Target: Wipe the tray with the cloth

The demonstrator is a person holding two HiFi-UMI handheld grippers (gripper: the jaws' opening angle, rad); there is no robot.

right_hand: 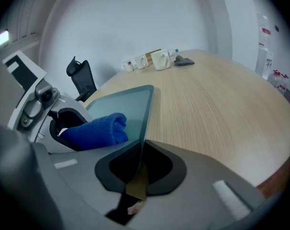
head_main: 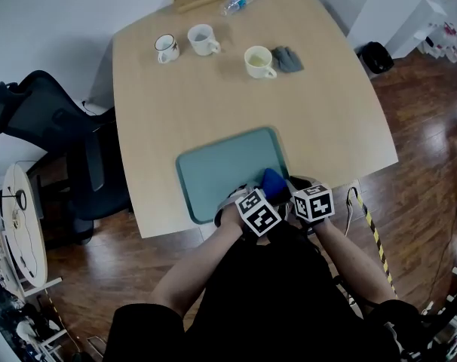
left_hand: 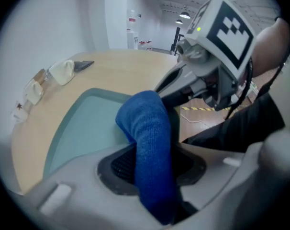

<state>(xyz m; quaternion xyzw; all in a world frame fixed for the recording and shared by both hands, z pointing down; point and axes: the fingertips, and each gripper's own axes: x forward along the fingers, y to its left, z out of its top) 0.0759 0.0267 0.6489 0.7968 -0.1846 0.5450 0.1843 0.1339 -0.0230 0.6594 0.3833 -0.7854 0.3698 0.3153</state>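
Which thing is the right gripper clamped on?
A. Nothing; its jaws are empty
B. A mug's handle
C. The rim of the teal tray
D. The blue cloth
C: in the right gripper view the rim of the tray runs straight in between the closed jaws of the right gripper, while the blue cloth sits in the left gripper.

The left tool [left_hand: 152, 169] is pointed steeply downward, its jaws clamped on the blue cloth [left_hand: 147, 128]. The right tool [right_hand: 135, 171] is held just beside it at the table's [head_main: 326, 127] near edge, its jaws pinched on the tray [right_hand: 123, 99] rim.
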